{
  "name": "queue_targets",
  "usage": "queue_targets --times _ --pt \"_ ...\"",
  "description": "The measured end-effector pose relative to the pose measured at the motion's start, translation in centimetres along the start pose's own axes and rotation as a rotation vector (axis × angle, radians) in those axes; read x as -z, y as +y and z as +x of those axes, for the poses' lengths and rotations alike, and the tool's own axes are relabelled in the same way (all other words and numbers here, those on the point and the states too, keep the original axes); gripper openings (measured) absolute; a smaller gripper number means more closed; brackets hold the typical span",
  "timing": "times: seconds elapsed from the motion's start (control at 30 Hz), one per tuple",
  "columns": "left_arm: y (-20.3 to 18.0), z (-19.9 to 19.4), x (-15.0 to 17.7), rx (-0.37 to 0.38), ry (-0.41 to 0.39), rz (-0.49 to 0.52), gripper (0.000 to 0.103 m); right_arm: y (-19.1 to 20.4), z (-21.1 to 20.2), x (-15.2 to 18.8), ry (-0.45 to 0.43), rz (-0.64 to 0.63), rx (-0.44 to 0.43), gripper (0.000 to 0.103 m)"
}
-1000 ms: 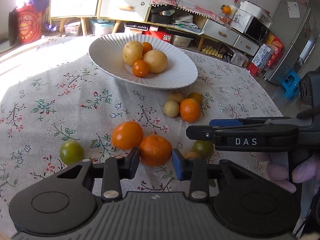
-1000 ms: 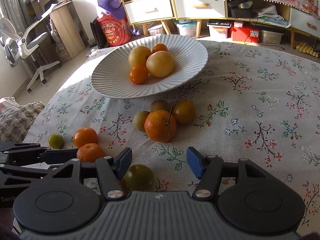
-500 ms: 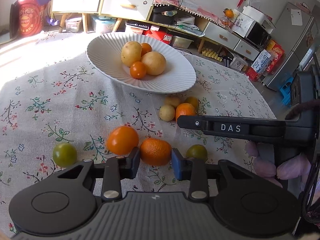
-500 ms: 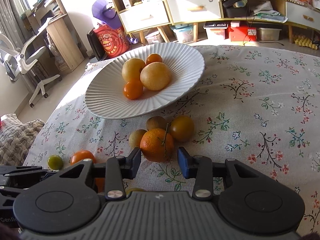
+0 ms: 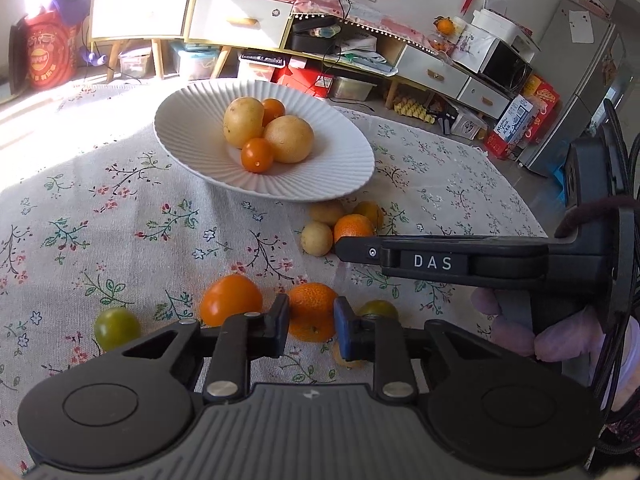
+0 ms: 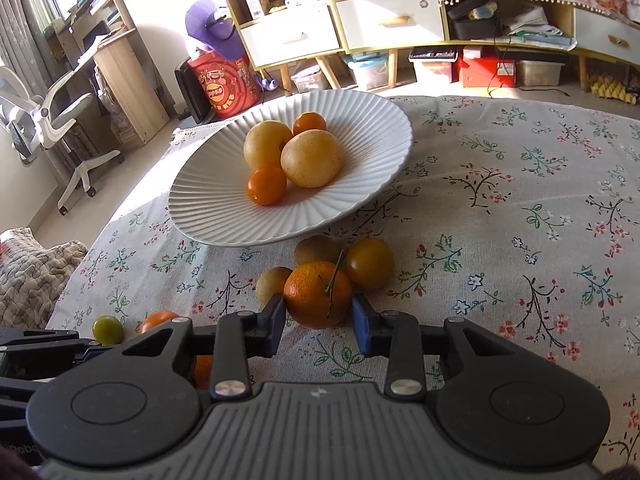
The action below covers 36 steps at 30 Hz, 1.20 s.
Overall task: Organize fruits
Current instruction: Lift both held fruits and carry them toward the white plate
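white and ribbed, the plate (image 5: 324, 184) sits on the flowered tablecloth (image 5: 120, 208) covering the surface, and serves as the landmark; on it lie two pale yellow fruits (image 5: 289, 139) and two small orange tomatoes (image 5: 257, 155), bunched together. just in front of the plate's near rim, on the cloth, is a cluster: a stemmed mandarin (image 6: 318, 294) touching a small yellow fruit (image 6: 274, 286), a brownish fruit (image 6: 316, 249) and an amber tomato (image 6: 370, 263). the right gripper (image 6: 319, 322) has its jaws on either side of that mandarin, closing, the black and blue pads at its flanks and apparently pressing it. farther from the plate, toward the near edge of the surface, the left gripper (image 5: 310, 318) has its jaws drawn in tight on a second mandarin (image 5: 312, 306), pads against both sides. beside that one, an orange tomato (image 5: 231, 299) lies to its left, a green tomato (image 5: 116, 327) farther left still, and another greenish tomato (image 5: 378, 309) to its right. a gloved hand (image 5: 540, 332) grips the right tool's handle.
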<state>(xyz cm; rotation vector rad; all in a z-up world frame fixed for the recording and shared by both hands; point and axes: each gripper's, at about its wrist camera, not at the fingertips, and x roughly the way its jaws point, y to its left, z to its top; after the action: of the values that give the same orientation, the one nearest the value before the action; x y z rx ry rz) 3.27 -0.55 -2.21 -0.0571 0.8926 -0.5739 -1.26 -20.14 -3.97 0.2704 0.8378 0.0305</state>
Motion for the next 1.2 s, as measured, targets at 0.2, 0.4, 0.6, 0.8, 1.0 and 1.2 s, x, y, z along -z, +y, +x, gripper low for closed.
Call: queue_targets --times 0.2,0.4,0.6,0.8,1.0,1.2 --pt "-0.2 0.4 0.0 0.007 0.023 0.021 0.015 -0.1 0.0 -0.2 0.019 0.01 -0.012 0.035" --pt "-0.7 1.0 -0.1 0.006 0.052 0.042 0.019 0.0 0.3 -0.6 0.019 -0.011 -0.025 0.038" --pt "-1.0 1.2 -0.1 0.004 0.064 0.037 0.019 0.0 0.7 -0.6 0.019 -0.016 -0.023 0.035" --pt "-1.3 0.7 -0.5 0.012 0.05 0.031 0.0 0.2 0.3 -0.4 0.023 -0.018 -0.02 0.034" --pt "-2.0 1.0 -0.4 0.007 0.061 0.077 0.0 0.2 -0.5 -0.7 0.024 -0.012 -0.02 0.034" --pt "-3.0 1.2 -0.5 -0.001 0.023 0.118 0.024 0.5 -1.1 -0.8 0.022 -0.006 -0.016 0.034"
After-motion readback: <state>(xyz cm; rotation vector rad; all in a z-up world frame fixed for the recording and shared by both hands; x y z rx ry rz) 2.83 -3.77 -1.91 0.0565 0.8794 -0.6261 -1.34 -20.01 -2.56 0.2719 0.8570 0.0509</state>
